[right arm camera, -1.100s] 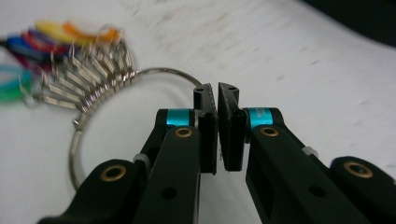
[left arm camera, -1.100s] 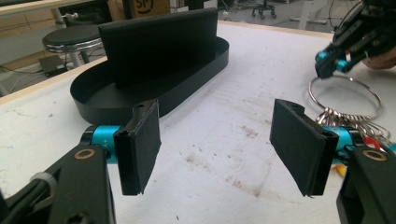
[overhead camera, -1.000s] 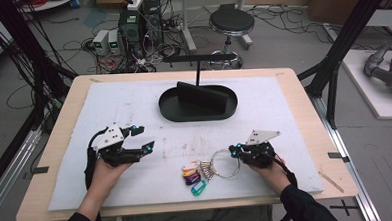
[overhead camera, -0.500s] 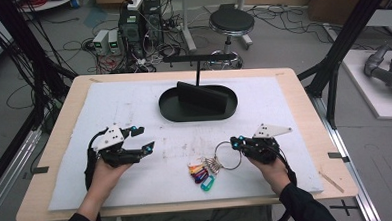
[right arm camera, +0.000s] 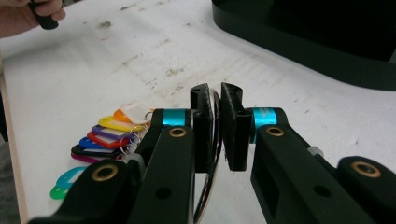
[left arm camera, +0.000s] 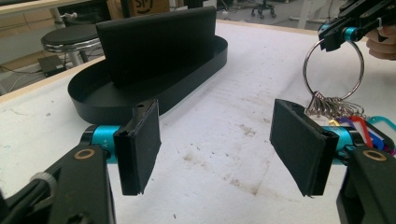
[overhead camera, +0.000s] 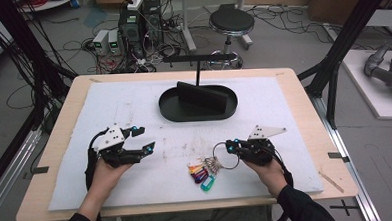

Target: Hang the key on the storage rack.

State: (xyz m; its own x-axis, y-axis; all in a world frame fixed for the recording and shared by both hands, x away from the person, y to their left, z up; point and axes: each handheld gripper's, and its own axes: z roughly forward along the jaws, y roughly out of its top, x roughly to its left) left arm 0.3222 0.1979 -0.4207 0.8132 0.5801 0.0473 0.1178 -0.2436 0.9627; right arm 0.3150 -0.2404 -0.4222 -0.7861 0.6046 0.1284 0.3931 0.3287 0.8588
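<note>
since the key ring at lower centre is pinched thinly by the right gripper while the left gripper is held spread, it could be dropped if tilted.

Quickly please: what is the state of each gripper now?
Left gripper: open, holding nothing.
Right gripper: shut on the large metal key ring with coloured plastic tags.

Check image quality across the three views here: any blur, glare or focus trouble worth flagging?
High view: soft and low in detail, evenly lit, no glare; the key tags read only as coloured blobs. Left gripper view: sharp on the open jaws and the key ring, with wide-angle stretch at the edges. Right gripper view: the right gripper is crisp, the black tray behind it is dark, nearly featureless.
</note>
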